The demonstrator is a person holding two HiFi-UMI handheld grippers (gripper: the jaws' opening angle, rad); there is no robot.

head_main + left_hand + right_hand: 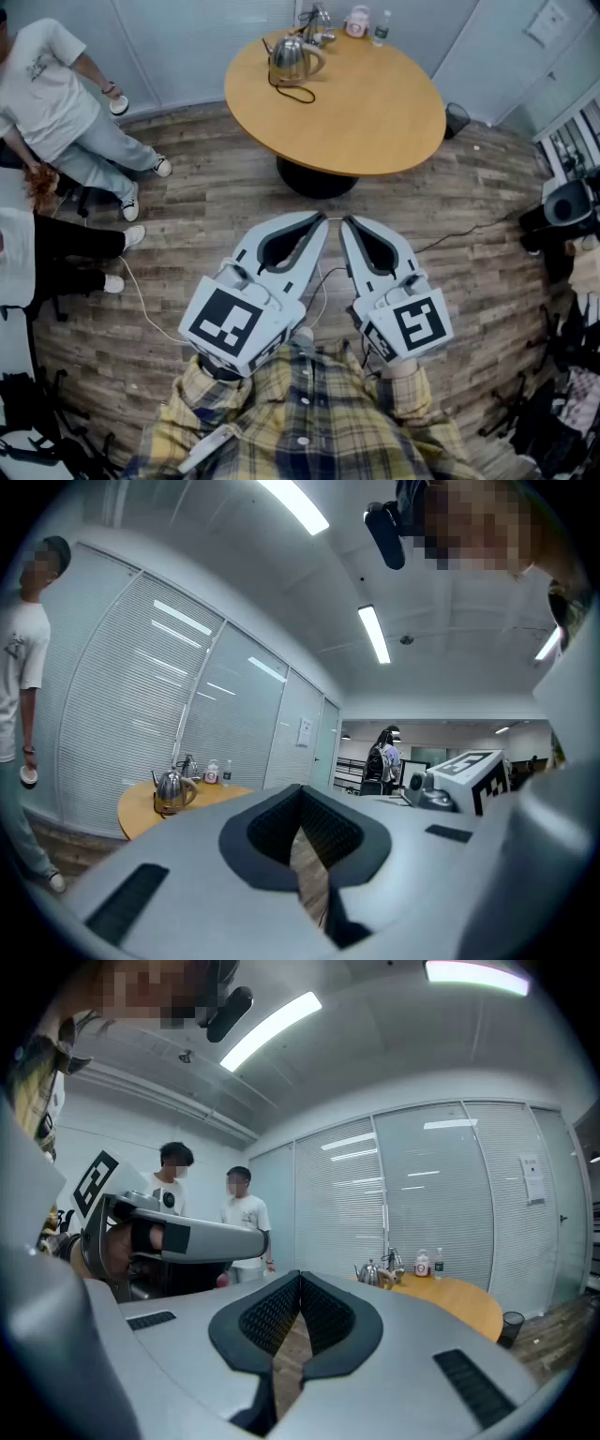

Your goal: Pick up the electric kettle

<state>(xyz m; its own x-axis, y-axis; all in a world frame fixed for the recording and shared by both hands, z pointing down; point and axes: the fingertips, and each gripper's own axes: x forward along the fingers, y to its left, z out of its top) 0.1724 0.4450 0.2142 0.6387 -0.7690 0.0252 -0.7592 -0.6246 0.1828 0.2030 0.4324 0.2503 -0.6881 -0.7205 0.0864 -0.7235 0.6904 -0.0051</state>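
Note:
The steel electric kettle (294, 58) stands at the far left of a round wooden table (375, 122), its black cord looped beside it. It is well ahead of both grippers. My left gripper (322, 221) and right gripper (346, 223) are held level in front of my body, over the wood floor, tips almost touching each other. Both are shut with nothing between the jaws. In the left gripper view the gripper (300, 788) points right of the kettle (172, 787). From the right gripper (300, 1277), the kettle (368, 1273) shows small and far off to the right.
A pink object (356, 21), a bottle (380, 28) and a second metal item stand behind the kettle. One person (56, 103) stands at left, another sits (56, 248) below. A white cable (141, 300) crosses the floor. A black bin (457, 117) and equipment (567, 202) are at right.

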